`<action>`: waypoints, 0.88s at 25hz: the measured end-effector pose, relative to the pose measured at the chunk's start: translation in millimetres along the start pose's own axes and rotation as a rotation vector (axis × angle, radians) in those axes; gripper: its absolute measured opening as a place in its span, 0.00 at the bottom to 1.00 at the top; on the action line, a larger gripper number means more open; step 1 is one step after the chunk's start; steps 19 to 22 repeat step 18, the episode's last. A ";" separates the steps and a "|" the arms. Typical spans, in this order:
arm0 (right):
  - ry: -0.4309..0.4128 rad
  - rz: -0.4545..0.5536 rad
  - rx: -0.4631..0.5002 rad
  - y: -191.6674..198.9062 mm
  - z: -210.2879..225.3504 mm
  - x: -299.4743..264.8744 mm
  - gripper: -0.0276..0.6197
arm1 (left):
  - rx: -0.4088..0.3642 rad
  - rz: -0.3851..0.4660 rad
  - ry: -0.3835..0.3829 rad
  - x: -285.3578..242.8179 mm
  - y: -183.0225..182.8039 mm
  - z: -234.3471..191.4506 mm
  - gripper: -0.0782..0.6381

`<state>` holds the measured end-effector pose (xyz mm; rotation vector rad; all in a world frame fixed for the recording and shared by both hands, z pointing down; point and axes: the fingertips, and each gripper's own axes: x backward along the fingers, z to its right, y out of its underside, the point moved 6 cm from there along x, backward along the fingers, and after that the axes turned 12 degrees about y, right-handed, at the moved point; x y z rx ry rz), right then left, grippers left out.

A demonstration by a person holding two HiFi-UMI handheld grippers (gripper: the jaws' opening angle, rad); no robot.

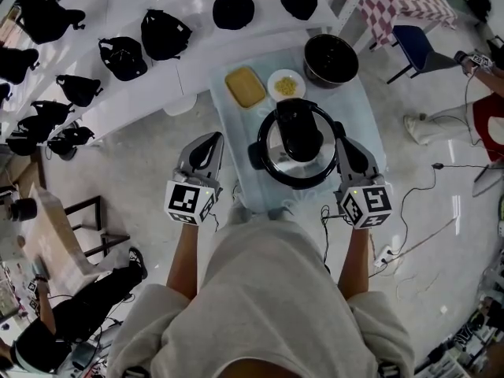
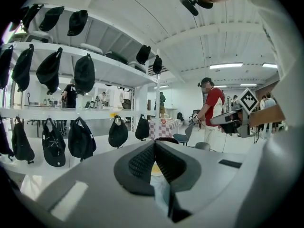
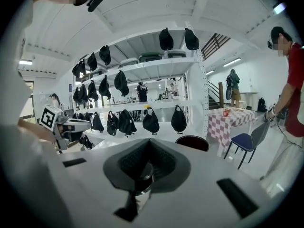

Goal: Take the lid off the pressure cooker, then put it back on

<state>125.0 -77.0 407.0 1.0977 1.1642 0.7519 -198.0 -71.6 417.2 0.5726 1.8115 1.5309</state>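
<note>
The pressure cooker (image 1: 272,162) stands on a small pale table (image 1: 235,128) in front of me, in the head view. Its lid (image 1: 270,136) sits on it, with a long black handle (image 1: 298,128) across the top. My left gripper (image 1: 213,138) hovers to the left of the cooker, apart from its side handle (image 1: 256,154), jaws together and empty. My right gripper (image 1: 343,142) is close beside the cooker's right rim, also shut with nothing held. In the left gripper view (image 2: 155,148) and the right gripper view (image 3: 149,146) the pads meet with nothing gripped.
Behind the cooker on the table lie a yellow block (image 1: 245,87), a white bowl of yellow food (image 1: 286,85) and a black pot (image 1: 331,60). White shelves with black caps (image 1: 164,35) run along the left. A blue chair (image 1: 413,46) and floor cables (image 1: 429,191) are on the right.
</note>
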 end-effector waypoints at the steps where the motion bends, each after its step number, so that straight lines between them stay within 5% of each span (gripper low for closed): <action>1: -0.001 -0.001 0.001 0.2 -0.2 -0.4 0.04 | 0.000 0.000 -0.001 0.0 -0.1 -0.4 0.12; 22: 0.006 -0.019 0.014 2.5 2.0 -0.6 0.04 | -0.009 -0.001 0.009 -5.6 -3.8 3.6 0.12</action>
